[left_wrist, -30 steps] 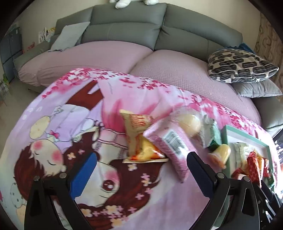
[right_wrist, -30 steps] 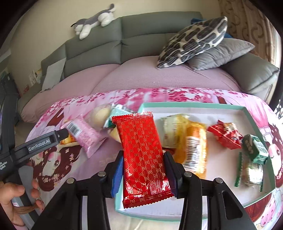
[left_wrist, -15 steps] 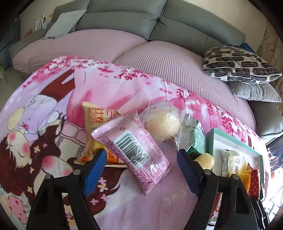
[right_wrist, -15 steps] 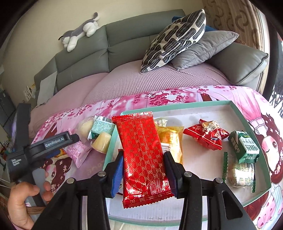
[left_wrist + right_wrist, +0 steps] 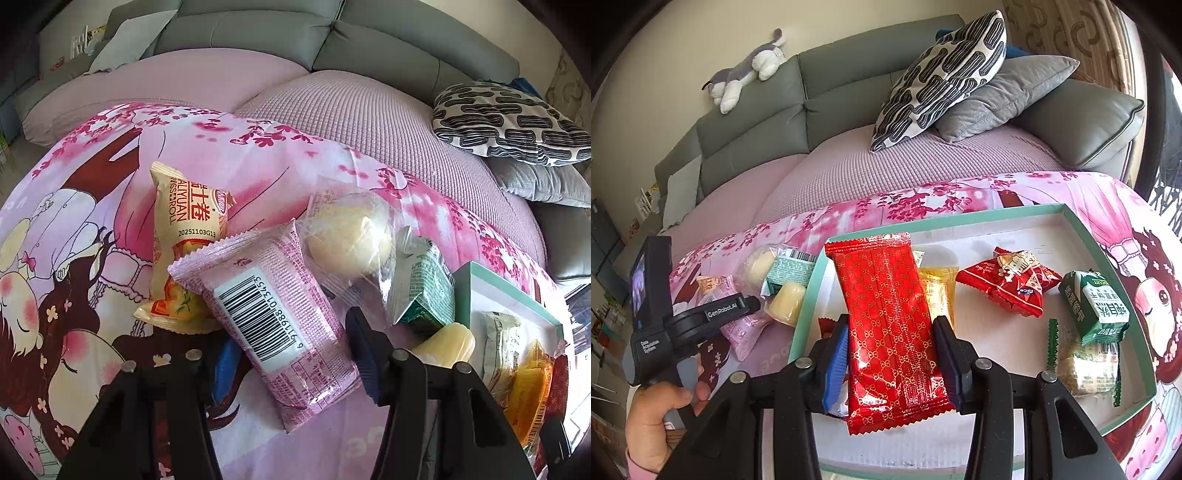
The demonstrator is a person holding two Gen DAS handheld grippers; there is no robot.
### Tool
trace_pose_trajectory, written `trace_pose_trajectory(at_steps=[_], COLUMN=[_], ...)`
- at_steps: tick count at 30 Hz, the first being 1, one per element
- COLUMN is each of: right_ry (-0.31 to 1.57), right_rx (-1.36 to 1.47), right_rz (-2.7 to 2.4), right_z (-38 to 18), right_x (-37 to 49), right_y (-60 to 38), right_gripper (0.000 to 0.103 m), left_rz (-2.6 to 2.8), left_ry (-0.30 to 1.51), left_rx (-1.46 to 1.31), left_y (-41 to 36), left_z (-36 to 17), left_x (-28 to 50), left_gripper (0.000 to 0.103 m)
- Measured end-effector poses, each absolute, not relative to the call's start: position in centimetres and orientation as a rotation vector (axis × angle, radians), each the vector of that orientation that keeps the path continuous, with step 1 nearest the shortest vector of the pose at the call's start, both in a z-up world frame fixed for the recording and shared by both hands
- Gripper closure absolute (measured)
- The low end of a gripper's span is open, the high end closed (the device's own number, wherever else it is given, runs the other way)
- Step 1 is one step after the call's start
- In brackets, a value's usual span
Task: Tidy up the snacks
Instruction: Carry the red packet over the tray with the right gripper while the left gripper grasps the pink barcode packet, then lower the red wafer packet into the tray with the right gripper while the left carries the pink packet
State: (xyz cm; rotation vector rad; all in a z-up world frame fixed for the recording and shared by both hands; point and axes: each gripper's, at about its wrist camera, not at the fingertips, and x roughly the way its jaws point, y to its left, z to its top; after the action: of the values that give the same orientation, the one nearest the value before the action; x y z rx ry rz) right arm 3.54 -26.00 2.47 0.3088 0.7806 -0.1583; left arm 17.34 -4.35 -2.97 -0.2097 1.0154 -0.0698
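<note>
Left wrist view. My left gripper (image 5: pixel 291 354) has dropped closer to the snack pile than a second ago, when it hung wide open above the pink cloth (image 5: pixel 92 229). Its jaws have just been closing around the pink packet (image 5: pixel 273 314), which lies between them; both fingers now stand at the packet's sides, though I cannot tell whether the pads (image 5: pixel 364 350) press yet. The yellow roll packet (image 5: pixel 184 236) lies partly under the pink packet on its far left. The round bun (image 5: pixel 347 240) sits just beyond the pink packet, the green carton (image 5: pixel 424 291) to its right, and the tray (image 5: pixel 506 284) further right.

Right wrist view. My right gripper (image 5: pixel 890 354) stays clenched on the red packet (image 5: pixel 886 325), held as before over the tray's (image 5: pixel 1089 236) near left part. The view has shifted sideways, so the tray sits more centrally. Inside the tray lie a red sachet (image 5: pixel 1012 288) and a green box (image 5: pixel 1097 306), right of the red packet. Left of the tray, a hand (image 5: pixel 653 424) holds my left gripper (image 5: pixel 746 306) on the pink packet (image 5: pixel 742 332).
</note>
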Motion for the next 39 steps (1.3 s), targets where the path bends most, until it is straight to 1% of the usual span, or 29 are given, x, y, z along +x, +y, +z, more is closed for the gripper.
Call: trace_pose_trajectory(at_steps=[1, 4, 13, 23, 31, 39], right_ry=[0.78, 0.781, 0.77, 0.756, 0.757, 0.754], right_rx=[0.308, 0.308, 0.335, 0.369, 0.386, 0.393], right_rz=[-0.161, -0.165, -0.162, -0.186, -0.282, -0.396], right_z=[2.5, 2.5, 2.7, 2.9, 2.6, 2.3], right_x=[3.5, 3.5, 3.2, 2.8, 2.0, 0.9], right_y=[-26.1, -26.2, -26.8, -28.1, -30.5, -33.1], right_gripper=[0.056, 0.056, 0.056, 0.056, 0.056, 0.056], left_rz=[-0.071, -0.079, -0.104, -0.148, -0.235, -0.388], left_ry=[1.016, 1.017, 0.977, 0.884, 0.851, 0.866], left_rx=[-0.217, -0.242, -0.296, -0.288, -0.246, -0.155], left_y=[-4.2, -3.8, -2.8, -3.5, -6.4, -12.0], left_z=[-2.9, -2.7, -0.8, 2.7, 4.3, 4.3], left_x=[17.3, 17.2, 16.3, 14.7, 13.5, 12.1], left_gripper=[0.051, 0.055, 0.056, 0.056, 0.056, 0.056])
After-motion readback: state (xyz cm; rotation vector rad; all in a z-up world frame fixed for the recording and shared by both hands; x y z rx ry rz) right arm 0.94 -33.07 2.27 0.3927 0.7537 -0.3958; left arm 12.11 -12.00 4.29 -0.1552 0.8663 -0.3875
